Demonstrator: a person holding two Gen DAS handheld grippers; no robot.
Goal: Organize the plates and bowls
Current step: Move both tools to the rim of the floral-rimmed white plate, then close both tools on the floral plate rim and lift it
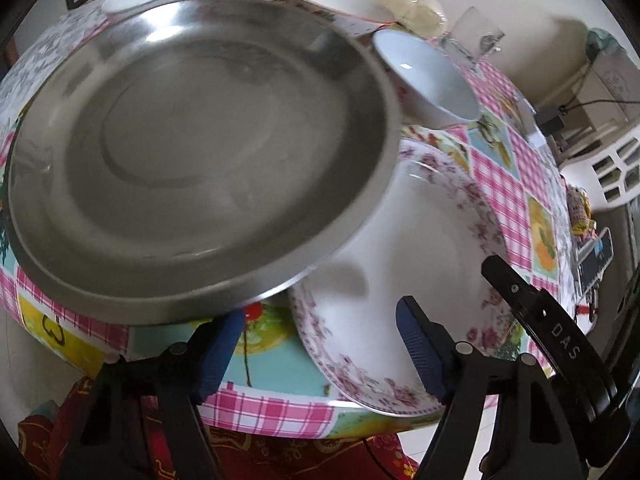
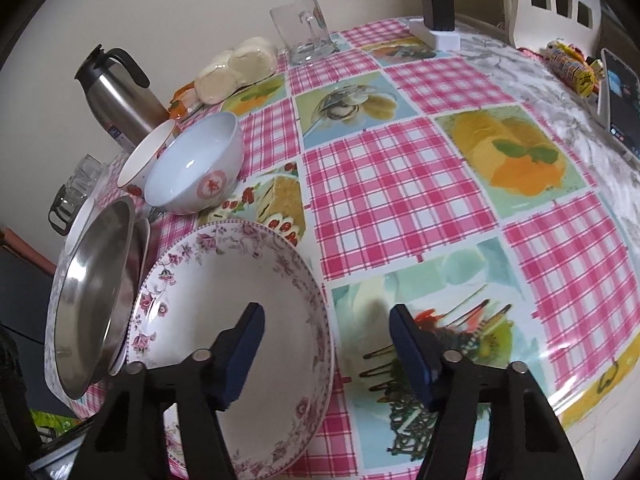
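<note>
Left gripper [image 1: 320, 354] open, jaws apart over the near table edge, straddling the near-left rim of the floral plate [image 1: 420, 280] without pressing it; steel plate [image 1: 192, 152] just left of it, its rim overlapping the floral plate. Right gripper [image 2: 326, 354] open, jaws astride the floral plate's right rim, pads clear of it. White bowl [image 2: 196, 168] beyond the plates, a second bowl [image 2: 144, 160] touching its left side; steel flask [image 2: 116, 96] and glass mug [image 2: 304, 32] far; checked tablecloth [image 2: 400, 184] under all.
</note>
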